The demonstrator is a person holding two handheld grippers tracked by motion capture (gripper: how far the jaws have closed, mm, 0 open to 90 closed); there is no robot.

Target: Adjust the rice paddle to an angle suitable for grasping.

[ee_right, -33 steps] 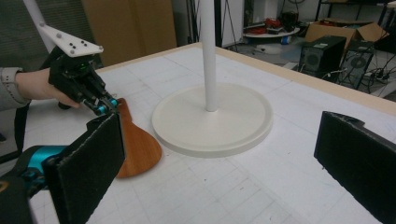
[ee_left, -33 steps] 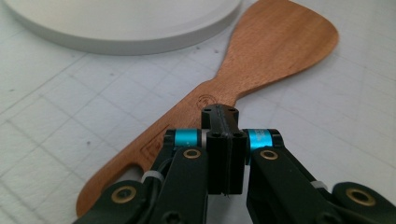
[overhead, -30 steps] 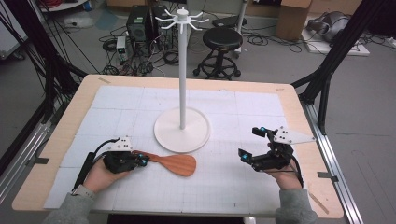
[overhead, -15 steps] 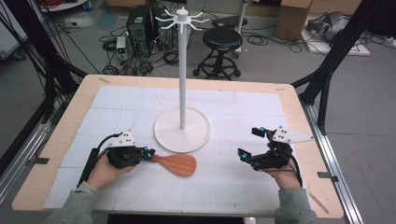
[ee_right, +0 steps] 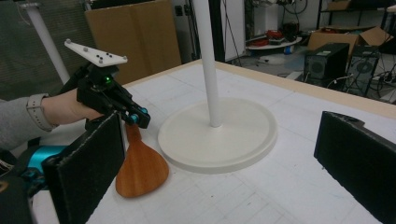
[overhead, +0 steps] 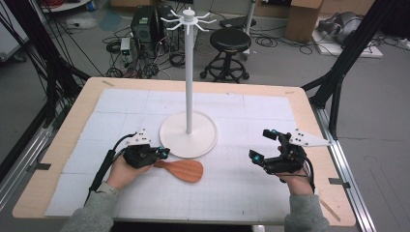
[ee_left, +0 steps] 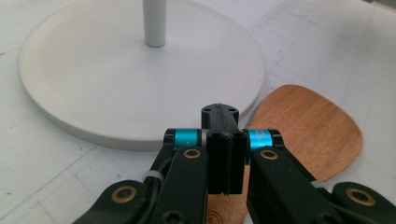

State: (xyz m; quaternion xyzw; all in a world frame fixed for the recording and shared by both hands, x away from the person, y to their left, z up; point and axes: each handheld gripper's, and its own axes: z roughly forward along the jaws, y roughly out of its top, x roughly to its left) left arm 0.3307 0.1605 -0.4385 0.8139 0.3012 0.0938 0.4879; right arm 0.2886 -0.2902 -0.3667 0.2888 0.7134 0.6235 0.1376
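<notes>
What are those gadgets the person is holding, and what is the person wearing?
Each hand holds a black gripper: left gripper, right gripper. Both have blue accents, brass-coloured rivets, flat black pads, a grey three-cornered plate on top and a trailing black cable. The person wears grey sleeves and a pale wristwatch.
</notes>
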